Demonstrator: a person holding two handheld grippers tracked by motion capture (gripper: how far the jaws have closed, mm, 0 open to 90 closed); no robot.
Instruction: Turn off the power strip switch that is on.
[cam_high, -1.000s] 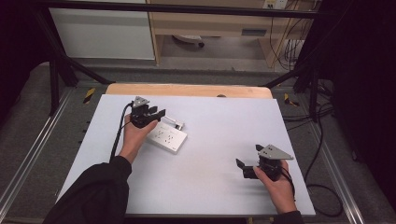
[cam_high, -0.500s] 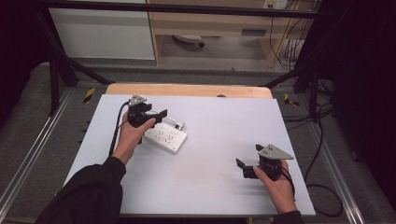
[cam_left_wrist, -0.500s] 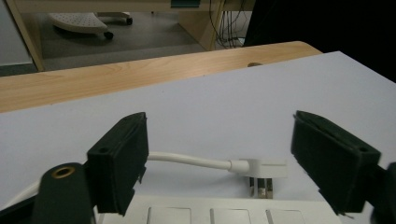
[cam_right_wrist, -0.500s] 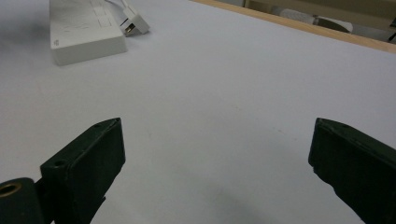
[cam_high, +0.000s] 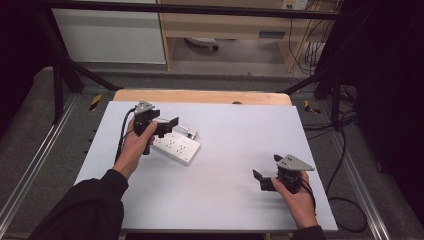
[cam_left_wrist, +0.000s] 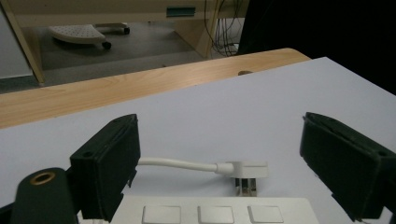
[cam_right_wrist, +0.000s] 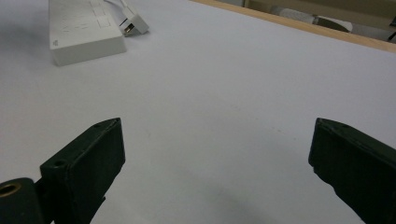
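left hand-held gripper (cam_high: 169, 125): released, over power strip (cam_high: 176, 147) | right hand-held gripper (cam_high: 261, 180): released, well apart

**Count of things on and around the table**

One white power strip (cam_high: 176, 146) lies on the table (cam_high: 225, 200), with one white plug (cam_left_wrist: 245, 170) on one white cord (cam_left_wrist: 177, 163) beside it. In the left gripper view three square socket faces show in a row on the strip's top; the rest of the strip is cut off by the frame.

Two handheld grippers: the left gripper (cam_high: 167, 126) and the right gripper (cam_high: 261, 181), each with two black jaws standing wide apart. Two grey three-cornered plates, one on each. Two hands hold them, the left hand (cam_high: 131, 150) and the right hand (cam_high: 299, 200).

One table, with one wooden edge strip (cam_high: 200, 96) along its far side.
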